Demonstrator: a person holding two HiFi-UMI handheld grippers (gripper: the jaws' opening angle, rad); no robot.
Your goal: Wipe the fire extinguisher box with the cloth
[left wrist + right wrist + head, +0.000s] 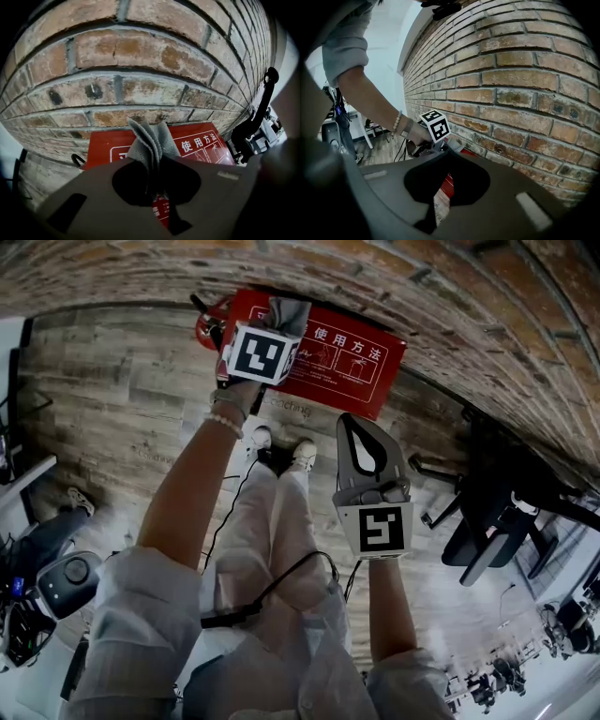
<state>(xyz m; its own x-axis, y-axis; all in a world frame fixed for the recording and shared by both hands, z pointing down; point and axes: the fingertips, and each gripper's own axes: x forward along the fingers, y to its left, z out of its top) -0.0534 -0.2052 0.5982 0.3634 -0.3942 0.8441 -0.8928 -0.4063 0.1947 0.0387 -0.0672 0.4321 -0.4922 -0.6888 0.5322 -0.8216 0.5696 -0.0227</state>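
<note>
Grey cloth [291, 307], soft and light by the look of it, bunches from your left gripper [279, 326] in the head view. It is at the red fire extinguisher box [349, 364], which sits on the wooden floor [122, 381] against the brick wall [450, 296]. Your right gripper [356, 427] hangs well back. Only the left gripper view shows the jaws pinched on the cloth's gathered folds, a sound hold, with a loose tuft ahead for wiping. It also shows the box's printed face, probably rigid and smooth. The right gripper view adds that its own jaws are closed on nothing, with the box a red sliver beyond.
</note>
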